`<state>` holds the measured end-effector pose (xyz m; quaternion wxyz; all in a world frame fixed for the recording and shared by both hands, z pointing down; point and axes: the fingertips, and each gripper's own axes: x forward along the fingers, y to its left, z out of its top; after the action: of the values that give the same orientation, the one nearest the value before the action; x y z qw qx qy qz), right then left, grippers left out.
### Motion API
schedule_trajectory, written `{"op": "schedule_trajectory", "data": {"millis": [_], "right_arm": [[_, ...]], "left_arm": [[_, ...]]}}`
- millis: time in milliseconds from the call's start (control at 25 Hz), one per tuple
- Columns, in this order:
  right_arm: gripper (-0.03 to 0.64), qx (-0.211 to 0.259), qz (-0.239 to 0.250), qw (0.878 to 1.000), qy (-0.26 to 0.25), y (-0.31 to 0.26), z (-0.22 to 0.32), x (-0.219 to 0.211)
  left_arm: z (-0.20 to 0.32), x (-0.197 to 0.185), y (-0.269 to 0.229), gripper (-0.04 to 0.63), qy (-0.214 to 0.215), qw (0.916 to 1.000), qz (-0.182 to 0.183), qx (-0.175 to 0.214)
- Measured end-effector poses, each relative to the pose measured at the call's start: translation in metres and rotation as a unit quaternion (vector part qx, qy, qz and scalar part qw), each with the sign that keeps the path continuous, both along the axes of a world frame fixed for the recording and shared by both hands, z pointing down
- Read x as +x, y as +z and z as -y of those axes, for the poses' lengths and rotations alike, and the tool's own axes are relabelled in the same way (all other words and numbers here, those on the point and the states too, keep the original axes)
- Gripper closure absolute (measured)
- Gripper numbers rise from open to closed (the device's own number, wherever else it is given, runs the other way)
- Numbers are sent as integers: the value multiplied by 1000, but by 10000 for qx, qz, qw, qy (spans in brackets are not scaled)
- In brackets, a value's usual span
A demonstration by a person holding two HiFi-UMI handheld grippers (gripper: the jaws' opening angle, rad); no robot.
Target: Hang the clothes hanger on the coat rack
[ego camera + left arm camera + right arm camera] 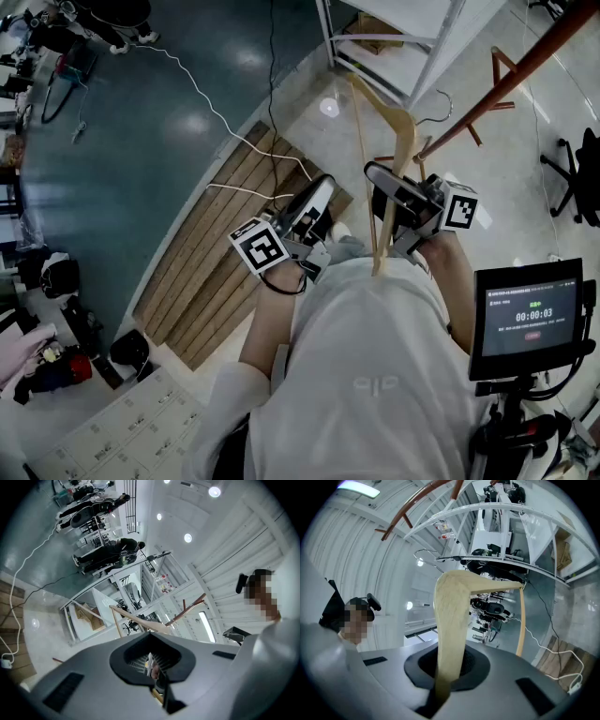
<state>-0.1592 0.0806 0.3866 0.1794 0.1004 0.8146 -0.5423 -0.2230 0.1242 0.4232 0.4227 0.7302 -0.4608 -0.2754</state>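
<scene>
A pale wooden clothes hanger [394, 155] with a metal hook [437, 107] stands upright in front of the person. My right gripper [392, 195] is shut on the lower end of one of its arms. In the right gripper view the hanger [452, 620] rises straight out of that gripper [447, 667], with its hook [425, 557] on top. The reddish-brown coat rack pole [525, 64] slants above and to the right, and its pegs [498, 77] branch off it. My left gripper [311, 210] is beside the hanger, shut and holding nothing. From the left gripper [152, 665], the hanger [136, 618] and rack [187, 611] show ahead.
A white metal shelf frame [403, 47] stands behind the hanger. Wooden planks [225, 234] lie on the floor at left, with a white cable [206, 103] across them. A screen on a stand [530, 319] is at right, and a black office chair [581, 178] is beyond it.
</scene>
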Motion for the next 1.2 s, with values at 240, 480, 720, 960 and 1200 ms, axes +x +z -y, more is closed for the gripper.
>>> {"op": "schedule_trajectory", "data": {"millis": [240, 480, 720, 960, 1200], "right_arm": [[611, -1, 57, 9999, 90, -3, 2, -2], [611, -67, 83, 9996, -279, -24, 16, -21], [611, -134, 45, 9987, -494, -9, 67, -44], [611, -128, 18, 9985, -524, -15, 102, -36], [611, -10, 159, 9991, -384, -48, 128, -9]], "left_arm": [[-6, -1, -2, 589, 59, 9999, 77, -35], [9, -7, -25, 589, -239, 9997, -9, -9], [60, -22, -7, 589, -432, 9990, 0, -78], [99, -12, -16, 589, -450, 9990, -5, -43], [130, 14, -49, 589, -264, 9996, 99, 80]]}}
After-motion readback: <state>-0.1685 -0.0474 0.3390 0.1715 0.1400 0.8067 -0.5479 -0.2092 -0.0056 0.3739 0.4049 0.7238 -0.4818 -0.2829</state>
